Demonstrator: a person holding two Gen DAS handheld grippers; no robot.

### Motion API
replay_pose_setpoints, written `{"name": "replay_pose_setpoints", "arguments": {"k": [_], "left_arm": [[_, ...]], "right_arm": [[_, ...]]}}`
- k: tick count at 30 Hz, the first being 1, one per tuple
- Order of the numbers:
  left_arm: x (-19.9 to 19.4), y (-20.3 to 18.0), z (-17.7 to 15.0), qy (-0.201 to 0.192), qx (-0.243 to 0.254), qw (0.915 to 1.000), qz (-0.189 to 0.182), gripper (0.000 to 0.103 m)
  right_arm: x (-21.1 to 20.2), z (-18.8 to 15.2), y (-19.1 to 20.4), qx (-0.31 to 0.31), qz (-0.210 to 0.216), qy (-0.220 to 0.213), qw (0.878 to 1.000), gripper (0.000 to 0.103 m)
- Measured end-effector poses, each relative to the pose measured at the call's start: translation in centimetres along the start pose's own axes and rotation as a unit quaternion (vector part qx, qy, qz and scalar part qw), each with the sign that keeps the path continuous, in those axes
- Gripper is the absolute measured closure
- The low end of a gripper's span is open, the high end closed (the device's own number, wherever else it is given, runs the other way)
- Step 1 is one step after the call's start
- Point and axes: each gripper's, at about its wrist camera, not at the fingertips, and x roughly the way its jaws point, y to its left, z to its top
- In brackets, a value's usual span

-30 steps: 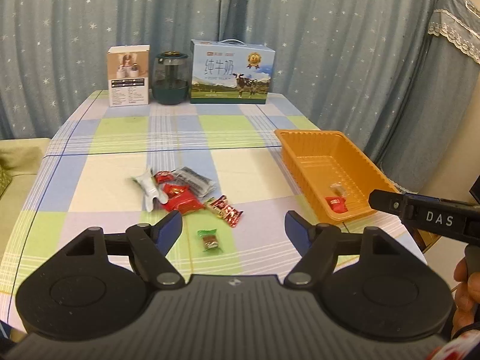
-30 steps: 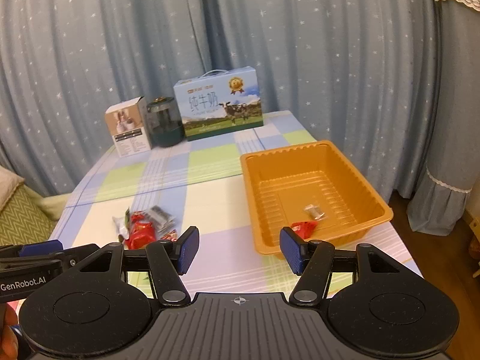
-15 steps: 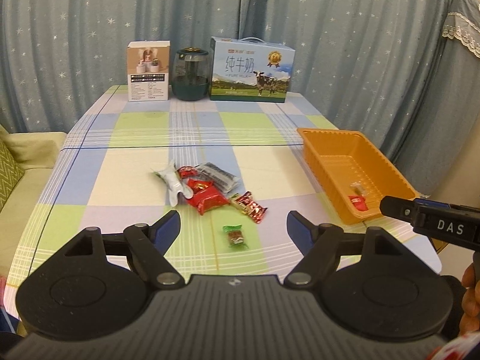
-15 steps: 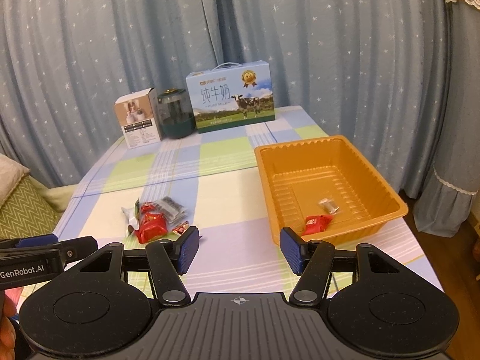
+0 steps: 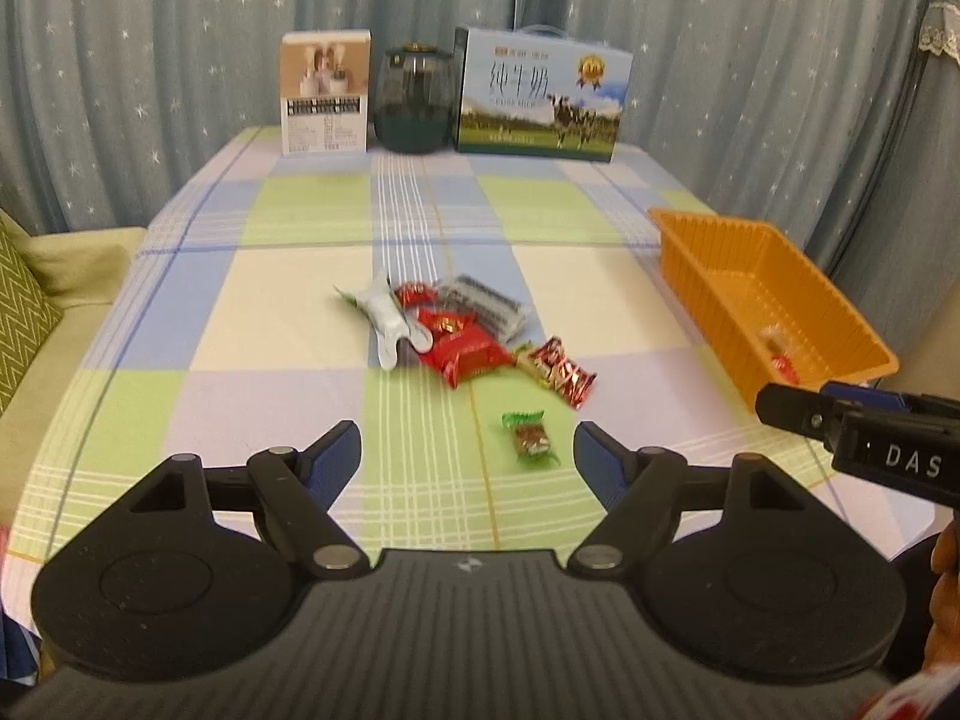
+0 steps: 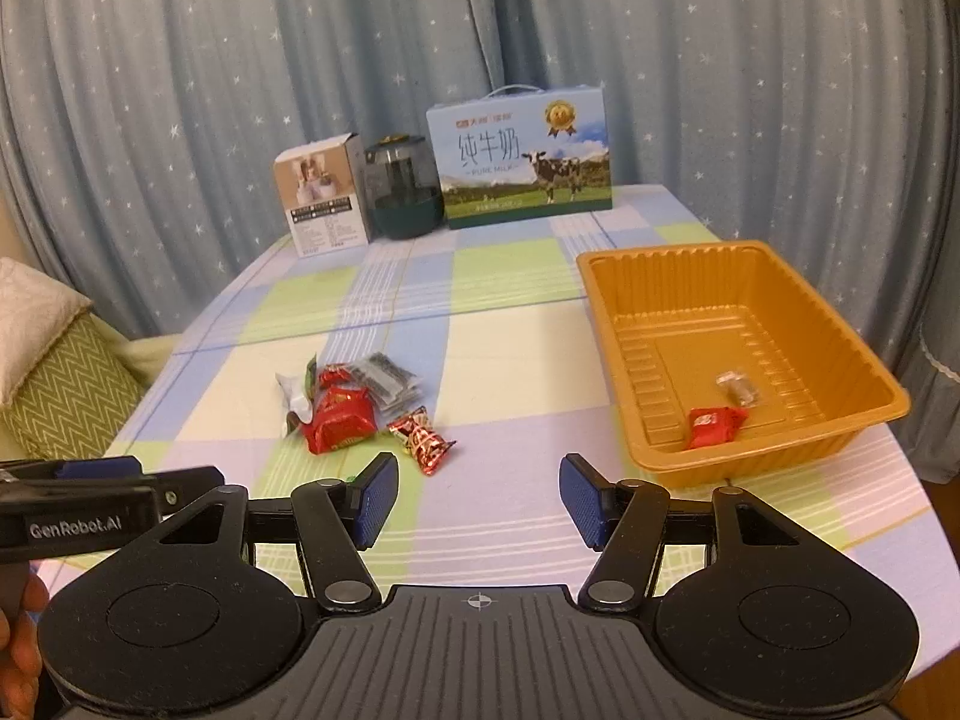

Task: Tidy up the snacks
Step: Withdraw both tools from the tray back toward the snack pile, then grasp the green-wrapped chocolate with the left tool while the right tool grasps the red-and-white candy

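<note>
Snacks [image 5: 462,330] lay in a small pile in the middle of the checked table [image 5: 240,300], and one green candy [image 5: 531,439] sat alone nearest the left gripper [image 5: 468,459]. That gripper's fingers were wide apart with nothing between them. The right gripper [image 6: 477,495] also had its fingers apart and empty, and it hid the green candy in its own view. Past it, the orange tray [image 6: 840,330] held a red snack [image 6: 714,425] and a small clear one [image 6: 739,387], too blurry to name. Far back stood a milk box [image 6: 522,159].
</note>
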Motion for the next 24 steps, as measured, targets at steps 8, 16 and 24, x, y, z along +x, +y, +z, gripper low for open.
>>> {"name": "replay_pose_setpoints", "arguments": {"k": [8, 16, 24], "left_arm": [[4.8, -0.3, -1.2, 0.023, -0.005, 0.9994, -0.024, 0.032], [9.8, -2.0, -1.3, 0.042, 0.011, 0.9982, -0.042, 0.055], [12.5, -3.3, -1.3, 0.042, 0.042, 0.9977, -0.031, 0.075]], "right_arm": [[4.1, -1.5, -0.8, -0.001, 0.017, 0.036, 0.999, 0.043], [7.0, -2.6, -2.8, 0.024, 0.008, 0.062, 0.998, 0.044], [8.0, -2.8, -3.3, 0.031, 0.010, 0.068, 0.997, 0.044]]}}
